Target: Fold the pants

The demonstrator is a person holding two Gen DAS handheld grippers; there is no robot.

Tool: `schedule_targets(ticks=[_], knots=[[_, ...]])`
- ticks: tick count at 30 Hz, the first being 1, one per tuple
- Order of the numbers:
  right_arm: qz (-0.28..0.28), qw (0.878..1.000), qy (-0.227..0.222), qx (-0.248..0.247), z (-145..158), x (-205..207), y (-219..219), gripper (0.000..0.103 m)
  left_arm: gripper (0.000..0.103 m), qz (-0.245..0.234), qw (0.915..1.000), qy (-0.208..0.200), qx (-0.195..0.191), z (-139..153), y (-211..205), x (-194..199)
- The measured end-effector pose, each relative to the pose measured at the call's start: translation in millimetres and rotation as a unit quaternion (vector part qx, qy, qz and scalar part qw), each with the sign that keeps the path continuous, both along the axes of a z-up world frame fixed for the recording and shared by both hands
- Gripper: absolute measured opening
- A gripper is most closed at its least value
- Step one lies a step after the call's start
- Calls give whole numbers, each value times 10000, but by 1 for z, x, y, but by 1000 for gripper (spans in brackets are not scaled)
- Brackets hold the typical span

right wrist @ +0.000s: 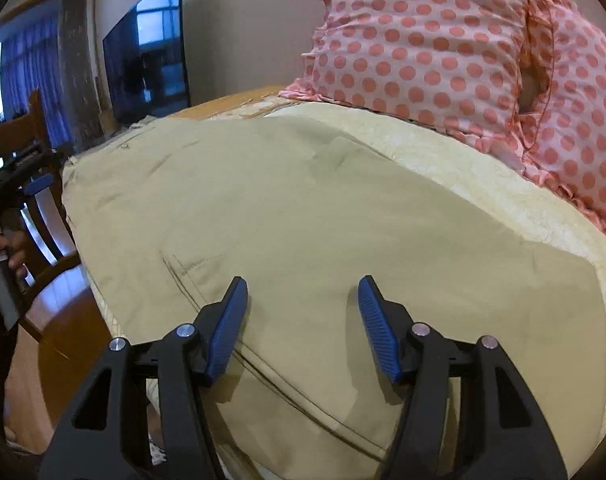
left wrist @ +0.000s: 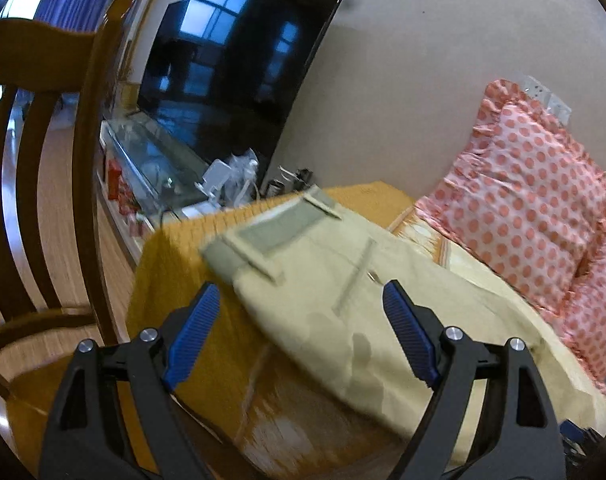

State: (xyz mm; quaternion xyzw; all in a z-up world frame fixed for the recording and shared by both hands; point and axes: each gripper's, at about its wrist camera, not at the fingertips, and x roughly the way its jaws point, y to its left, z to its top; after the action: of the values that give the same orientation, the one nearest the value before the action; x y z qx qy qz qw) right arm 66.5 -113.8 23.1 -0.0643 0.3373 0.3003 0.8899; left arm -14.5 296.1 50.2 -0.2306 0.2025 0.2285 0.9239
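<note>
The khaki pants (right wrist: 303, 208) lie flat beside the polka-dot pillow (right wrist: 443, 48). Both the left gripper (left wrist: 299, 312) and right gripper (right wrist: 303, 304) hover over them, jaws apart, holding nothing. Best pinch both layers cleanly at the edge farthest from the pillow before lifting

A pink pillow with coral dots (left wrist: 539, 200) lies ahead and to the right of the left gripper, against a plain wall. A dark television screen (left wrist: 239, 68) stands far ahead, slightly left, with a glass-topped low cabinet (left wrist: 151, 164) and some cables under it. A wooden chair (left wrist: 51, 168) rises close on the left. Below lies a yellow-orange table covering (left wrist: 175, 264). Blue curtains (right wrist: 27, 72) hang far left of the right gripper.
</note>
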Motion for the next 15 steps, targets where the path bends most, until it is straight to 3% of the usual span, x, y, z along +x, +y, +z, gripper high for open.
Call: schedule_targets(ticks=[8,12,15], knots=[[67,9999,-88,85,5,-4,0,63,83,-42,9983,539,229,-11,33,45],[79,9999,-88,126,5,-5,0,64,83,-1,9978,509,432,-17,29,42],[100,9998,-73,165,5,-6,-1,64,81,175,9997,128,89,-18,35,29]])
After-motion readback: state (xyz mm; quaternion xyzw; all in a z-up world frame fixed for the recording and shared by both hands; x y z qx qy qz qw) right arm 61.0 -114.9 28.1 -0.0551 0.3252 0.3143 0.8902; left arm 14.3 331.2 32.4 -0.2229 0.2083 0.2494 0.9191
